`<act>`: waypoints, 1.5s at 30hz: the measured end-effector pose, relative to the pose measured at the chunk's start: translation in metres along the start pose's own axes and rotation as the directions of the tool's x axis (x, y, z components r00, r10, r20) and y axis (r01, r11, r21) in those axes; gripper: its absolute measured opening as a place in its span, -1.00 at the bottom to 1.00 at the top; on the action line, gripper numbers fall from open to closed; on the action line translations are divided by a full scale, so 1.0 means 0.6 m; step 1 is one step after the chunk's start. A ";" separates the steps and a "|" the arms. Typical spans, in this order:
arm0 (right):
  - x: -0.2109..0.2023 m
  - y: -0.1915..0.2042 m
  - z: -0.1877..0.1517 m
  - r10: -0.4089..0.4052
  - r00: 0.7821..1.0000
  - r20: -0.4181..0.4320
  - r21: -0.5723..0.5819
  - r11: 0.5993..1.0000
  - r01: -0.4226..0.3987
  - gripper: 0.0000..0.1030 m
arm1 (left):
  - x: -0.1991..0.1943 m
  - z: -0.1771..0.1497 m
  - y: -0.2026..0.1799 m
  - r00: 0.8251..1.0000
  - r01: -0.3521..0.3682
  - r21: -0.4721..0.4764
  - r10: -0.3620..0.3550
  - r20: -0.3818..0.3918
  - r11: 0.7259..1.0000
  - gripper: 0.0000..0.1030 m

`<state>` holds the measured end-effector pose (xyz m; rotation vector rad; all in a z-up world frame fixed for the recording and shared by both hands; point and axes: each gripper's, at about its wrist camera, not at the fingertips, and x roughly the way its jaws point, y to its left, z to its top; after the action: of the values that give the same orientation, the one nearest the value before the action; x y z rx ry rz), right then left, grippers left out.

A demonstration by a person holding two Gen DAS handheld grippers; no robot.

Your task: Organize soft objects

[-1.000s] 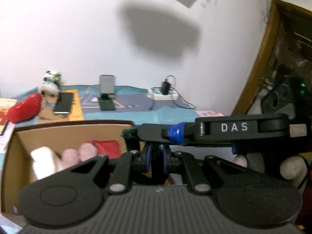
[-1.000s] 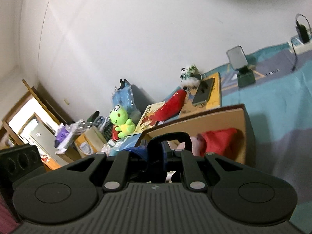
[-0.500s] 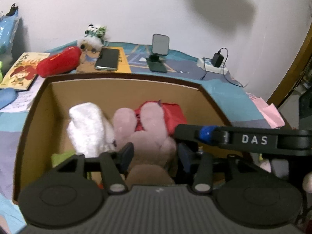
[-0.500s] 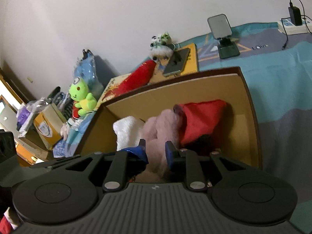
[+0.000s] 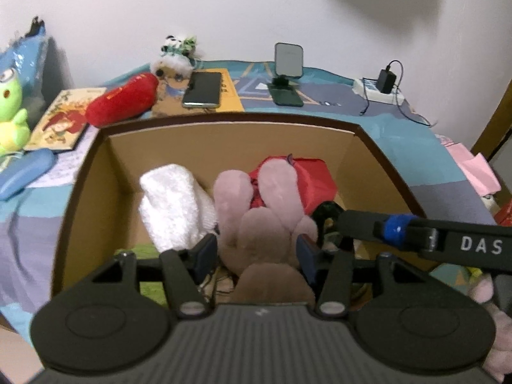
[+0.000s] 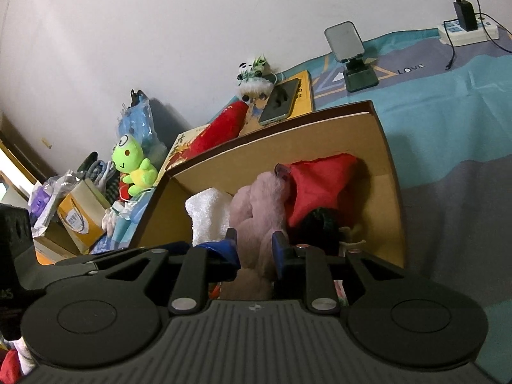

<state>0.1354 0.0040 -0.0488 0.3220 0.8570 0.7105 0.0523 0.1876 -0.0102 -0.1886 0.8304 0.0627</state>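
Observation:
A brown cardboard box (image 5: 224, 118) (image 6: 384, 147) holds a white plush (image 5: 172, 198), a red plush (image 5: 310, 179) and a pink plush (image 5: 265, 211) (image 6: 256, 211). My left gripper (image 5: 256, 252) hangs over the box's near side. Its jaws are opening around the pink plush's body, with a gap at the left pad. My right gripper (image 6: 254, 246) comes in from the right, its body crossing the left wrist view (image 5: 416, 233). Its jaws are opening too, but a narrow part of the pink plush still fills the space between its pads.
On the blue cloth behind the box lie a red plush roll (image 5: 121, 102), a panda toy (image 5: 176, 54), a phone (image 5: 203, 89), a phone stand (image 5: 288, 73) and a power strip (image 5: 377, 89). A green frog plush (image 6: 131, 163) and bags crowd the left.
Both grippers tipped down over the box and went from shut to parted. The pink plush came into view between their jaws, lying in the box.

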 end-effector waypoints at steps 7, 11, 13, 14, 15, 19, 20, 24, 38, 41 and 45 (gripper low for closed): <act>-0.023 0.003 -0.004 0.043 0.999 0.004 -0.015 0.999 -0.042 -0.87 | -0.026 -0.001 -0.015 0.997 -0.080 0.002 0.080 0.012 0.997 0.04; -0.033 0.002 -0.008 0.063 0.998 -0.007 -0.026 0.998 -0.063 -0.87 | -0.040 -0.006 -0.024 0.992 -0.123 -0.008 0.123 0.014 0.992 0.08; -0.039 0.000 -0.011 0.075 0.997 -0.013 -0.031 0.997 -0.075 -0.86 | -0.048 -0.008 -0.029 0.990 -0.136 -0.017 0.137 0.018 0.991 0.09; -0.042 -0.001 -0.012 0.080 0.997 -0.016 -0.034 0.996 -0.081 -0.86 | -0.052 -0.009 -0.032 0.989 -0.147 -0.019 0.147 0.020 0.989 0.11; -0.046 -0.002 -0.013 0.086 0.996 -0.018 -0.037 0.996 -0.087 -0.86 | -0.055 -0.011 -0.035 0.987 -0.158 -0.017 0.158 0.021 0.987 0.12; -0.057 -0.006 -0.019 0.103 0.994 -0.032 -0.050 0.993 -0.104 -0.85 | -0.065 -0.022 -0.051 0.980 -0.199 -0.012 0.199 0.016 0.980 0.15; -0.060 -0.007 -0.021 0.106 0.994 -0.036 -0.053 0.993 -0.108 -0.85 | -0.067 -0.025 -0.055 0.978 -0.206 -0.015 0.207 0.009 0.978 0.16; -0.072 -0.012 -0.029 0.115 0.992 -0.050 -0.069 0.991 -0.119 -0.84 | -0.072 -0.035 -0.072 0.966 -0.258 -0.016 0.258 -0.012 0.966 0.16; -0.096 -0.057 -0.072 0.077 0.986 -0.149 -0.078 0.993 -0.090 -0.81 | -0.040 -0.094 -0.135 0.950 -0.284 -0.017 0.278 -0.141 0.959 0.18; -0.101 -0.070 -0.083 0.052 0.983 -0.174 -0.079 0.995 -0.067 -0.80 | -0.028 -0.109 -0.154 0.947 -0.281 -0.005 0.276 -0.166 0.960 0.18; -0.108 -0.090 -0.096 0.016 0.980 -0.200 -0.071 0.997 -0.031 -0.80 | -0.011 -0.128 -0.177 0.943 -0.268 0.004 0.264 -0.203 0.963 0.18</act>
<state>0.0851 -0.0807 -0.0762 0.1966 1.0156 0.8039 0.0058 0.0691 -0.0410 -0.1047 1.0556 0.3123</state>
